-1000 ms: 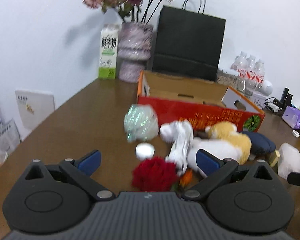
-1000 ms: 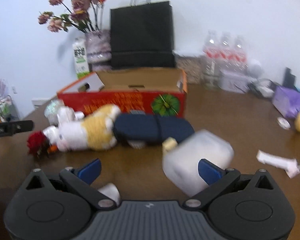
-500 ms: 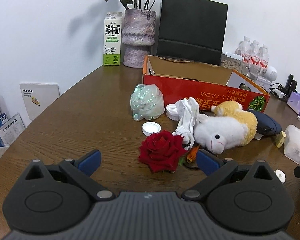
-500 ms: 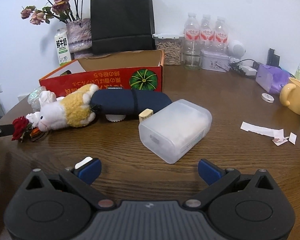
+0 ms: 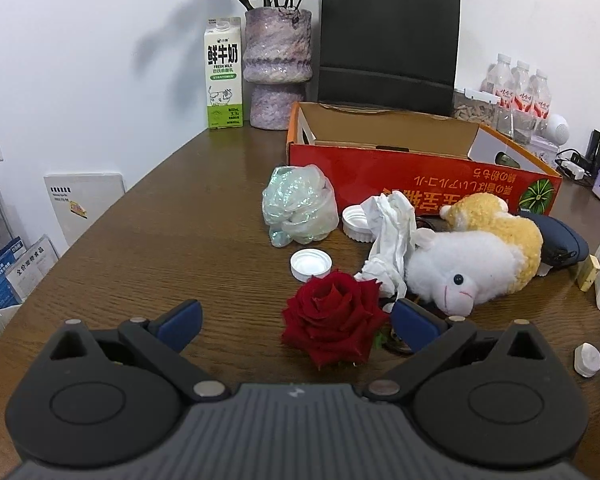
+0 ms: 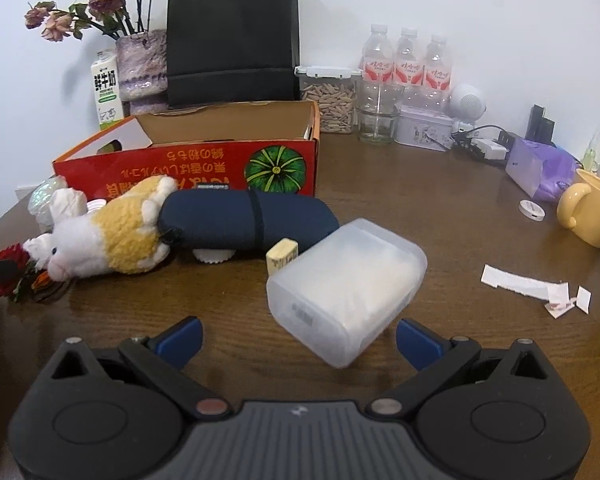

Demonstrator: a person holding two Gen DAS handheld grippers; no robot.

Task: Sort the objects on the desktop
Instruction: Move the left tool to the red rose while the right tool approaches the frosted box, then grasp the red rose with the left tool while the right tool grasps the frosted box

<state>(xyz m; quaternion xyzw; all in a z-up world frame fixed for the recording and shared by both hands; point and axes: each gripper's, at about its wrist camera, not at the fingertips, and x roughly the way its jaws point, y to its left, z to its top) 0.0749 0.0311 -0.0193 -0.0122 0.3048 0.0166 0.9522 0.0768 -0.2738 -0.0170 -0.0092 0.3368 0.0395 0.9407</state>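
Left wrist view — both claws spread: rose (image 5: 332,326) nearest, plush sheep (image 5: 476,264) behind.

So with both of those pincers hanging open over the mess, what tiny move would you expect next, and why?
Probably the left gripper eases forward and shuts on the red rose. Its jaws are open, and the rose lies on the table right between them, nearer than anything else. The right gripper is likewise open before the frosted plastic box.
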